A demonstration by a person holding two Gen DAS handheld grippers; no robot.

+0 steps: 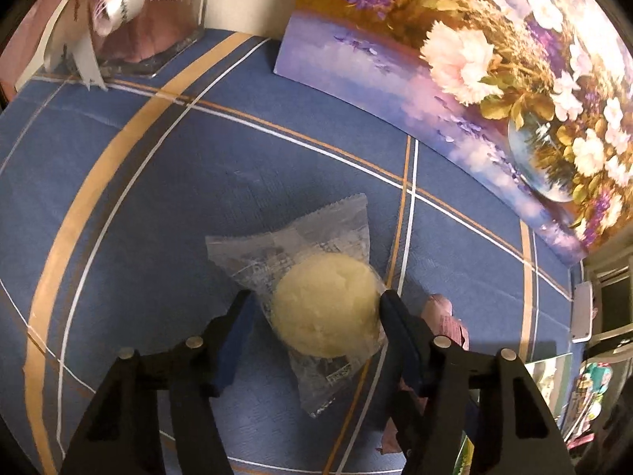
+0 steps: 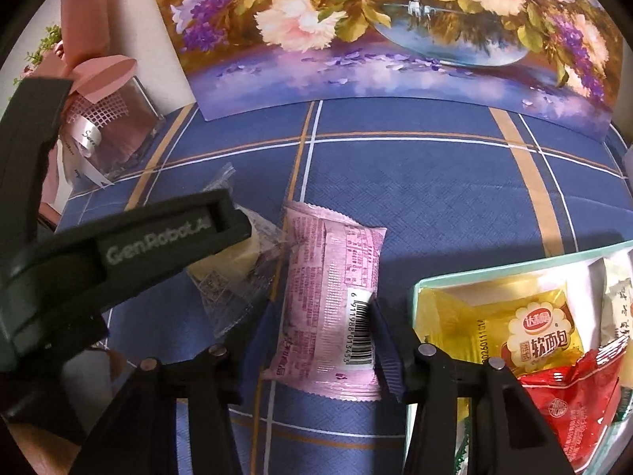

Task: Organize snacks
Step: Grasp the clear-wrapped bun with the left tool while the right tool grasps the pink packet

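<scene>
Left gripper point(image 1: 314, 308) is down over the bun point(image 1: 325, 304), a pale round cake in a clear wrapper lying on the blue plaid cloth point(image 1: 158, 206). Jaws are part open: the right finger touches the bun's edge, the left finger sits just off the wrapper. Not clamped.

Right gripper point(image 2: 322, 316) straddles the near half of the pink pack point(image 2: 332, 297), which lies flat on the cloth, barcode side up. Both fingers are at the pack's edges, right one over the barcode. Can't tell if it's actually squeezing or just touching.

In the right view, the left gripper shows as a black body from the left, over the bun point(image 2: 225, 265). Bun sits just left of the pink pack, wrappers touching or nearly so.

Tray point(image 2: 514, 267) is near right, just beside the right gripper. It holds a yellow pack point(image 2: 526, 332), a red pack point(image 2: 569, 399) partly over it, and a white pack point(image 2: 619, 297) at the right edge, mostly cut off.

Far side: flower painting point(image 2: 395, 31) propped upright at the cloth's edge, pink gift box point(image 2: 110, 126) at far left.
</scene>
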